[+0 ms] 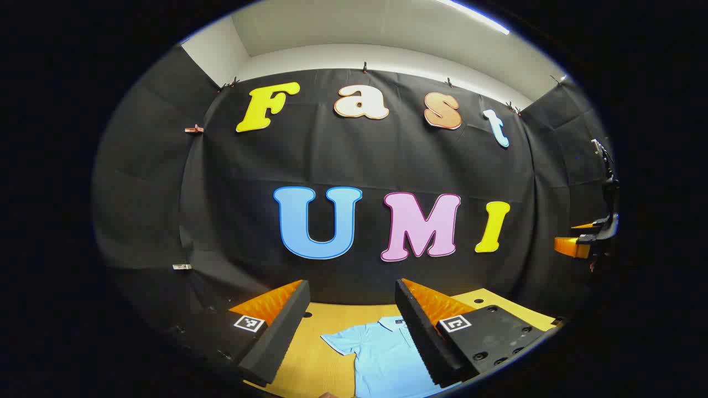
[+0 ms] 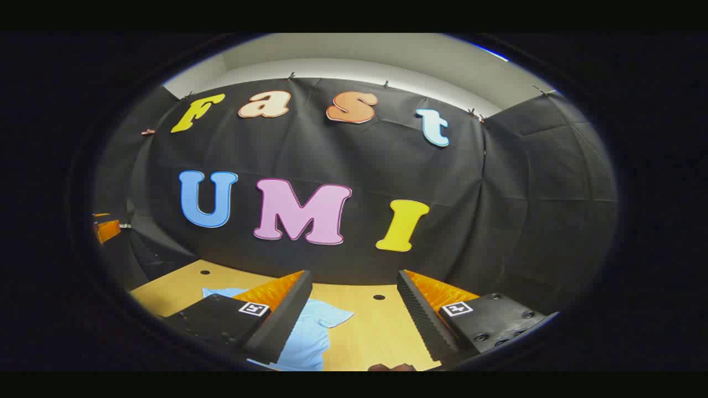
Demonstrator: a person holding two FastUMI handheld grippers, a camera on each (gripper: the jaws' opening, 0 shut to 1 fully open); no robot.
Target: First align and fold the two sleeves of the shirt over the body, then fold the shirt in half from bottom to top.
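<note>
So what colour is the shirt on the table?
Plain light blue shirt, clearest in the left gripper view.

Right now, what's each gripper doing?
Left gripper: jaws open, holding nothing, above the shirt.
Right gripper: jaws open, holding nothing.

Bright overhead strip, fisheye-warped edges, sharp.
</note>
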